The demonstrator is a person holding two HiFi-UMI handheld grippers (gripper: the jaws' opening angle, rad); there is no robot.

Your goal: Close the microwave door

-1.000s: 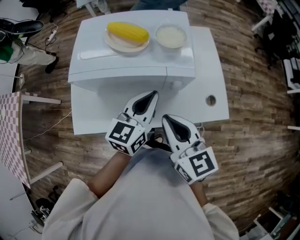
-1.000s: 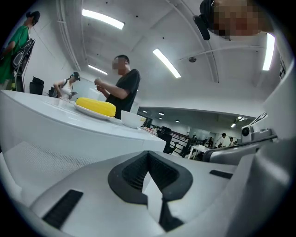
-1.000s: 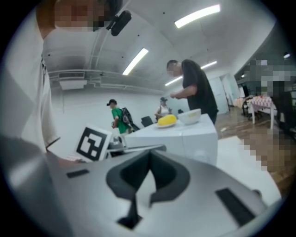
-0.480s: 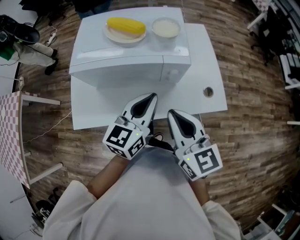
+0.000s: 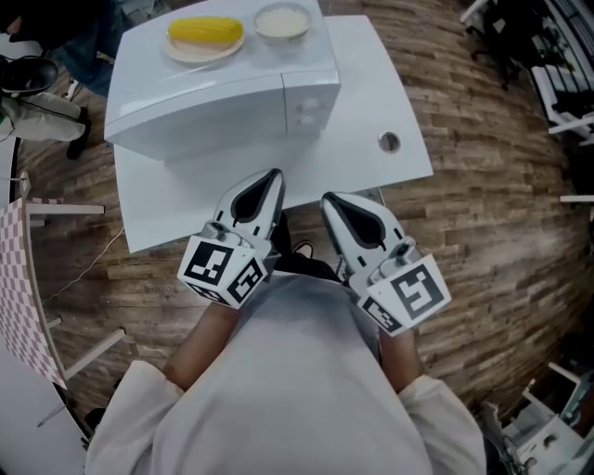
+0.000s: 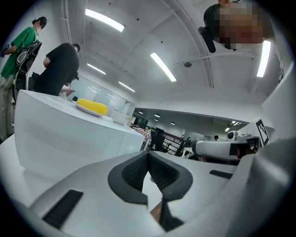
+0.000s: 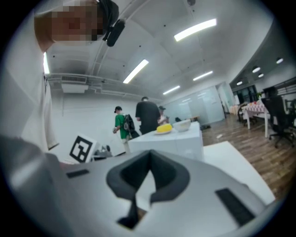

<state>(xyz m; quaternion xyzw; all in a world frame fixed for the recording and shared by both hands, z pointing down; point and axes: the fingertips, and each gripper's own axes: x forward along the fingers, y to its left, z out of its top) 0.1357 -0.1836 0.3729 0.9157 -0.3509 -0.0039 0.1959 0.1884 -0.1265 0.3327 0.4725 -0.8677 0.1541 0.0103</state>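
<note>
In the head view the white microwave (image 5: 209, 111) stands at the far side of the white bench (image 5: 371, 162), and its door (image 5: 200, 125) lies flush with the body beside the control panel (image 5: 311, 107). On its top sit a plate (image 5: 206, 48) with a yellow corn cob (image 5: 204, 30) and a white bowl (image 5: 283, 20). The left gripper (image 5: 275, 174) and right gripper (image 5: 330, 198) are held side by side over the bench's near edge, close to the person's chest, both pointing at the microwave and well apart from it. In the left gripper view the left gripper's (image 6: 148, 155) jaws are clenched, pads meeting at the tips with nothing between them; the microwave (image 6: 69, 136) stands beyond at left, and the right gripper (image 6: 222, 148) shows at right. In the right gripper view the right gripper's (image 7: 149, 158) jaws are likewise clenched and empty, with the microwave (image 7: 173, 141) ahead, carrying the corn cob (image 7: 164, 128) and bowl (image 7: 181, 125).
</note>
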